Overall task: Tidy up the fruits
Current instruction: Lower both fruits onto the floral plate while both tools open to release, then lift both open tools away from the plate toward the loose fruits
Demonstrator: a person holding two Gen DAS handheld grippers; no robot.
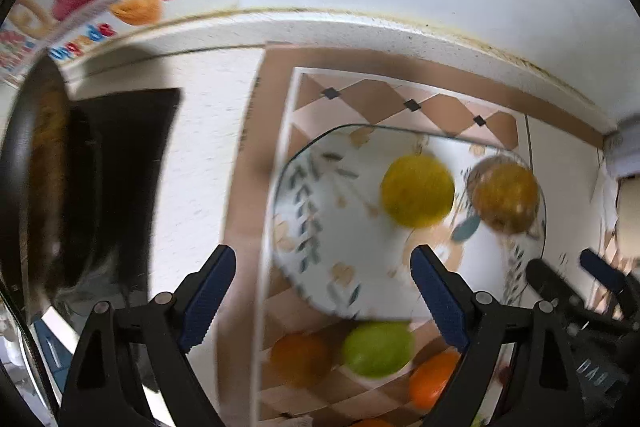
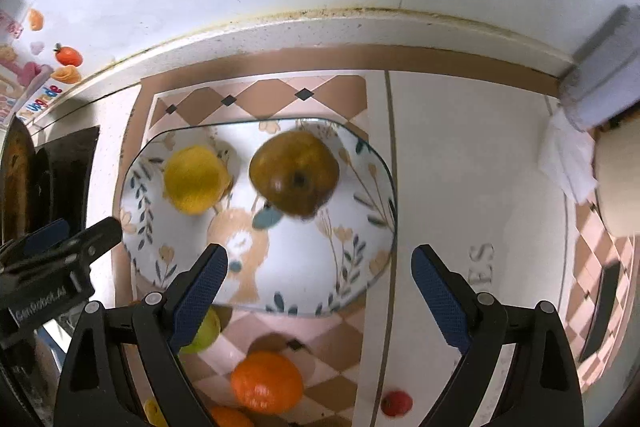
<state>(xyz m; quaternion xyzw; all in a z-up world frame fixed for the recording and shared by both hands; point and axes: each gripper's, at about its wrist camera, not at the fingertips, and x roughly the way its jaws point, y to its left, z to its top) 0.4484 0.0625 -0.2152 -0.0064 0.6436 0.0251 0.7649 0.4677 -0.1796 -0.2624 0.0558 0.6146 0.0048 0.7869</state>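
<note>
Left jaws: spread wide on the left gripper (image 1: 322,297), nothing between the pads, touching nothing.
Right jaws: spread wide on the right gripper (image 2: 320,295), also empty and clear of every fruit.
Plate (image 2: 352,267): floral, on the checked mat (image 2: 256,95) on the counter (image 2: 460,155), lying under and ahead of both pairs of jaws.
Lemon (image 1: 417,190): on the plate, ahead of the left jaws, apart from them.
Pear (image 2: 295,173): brownish, on the plate just beside the lemon, ahead of the right jaws.
Lime (image 1: 378,349): off the plate on the mat, behind the left jaws' tips.
Orange (image 2: 267,381): on the mat behind the right jaws, near the lime.
Red fruit (image 2: 396,403): small, alone on the counter, low between the right jaws.
</note>
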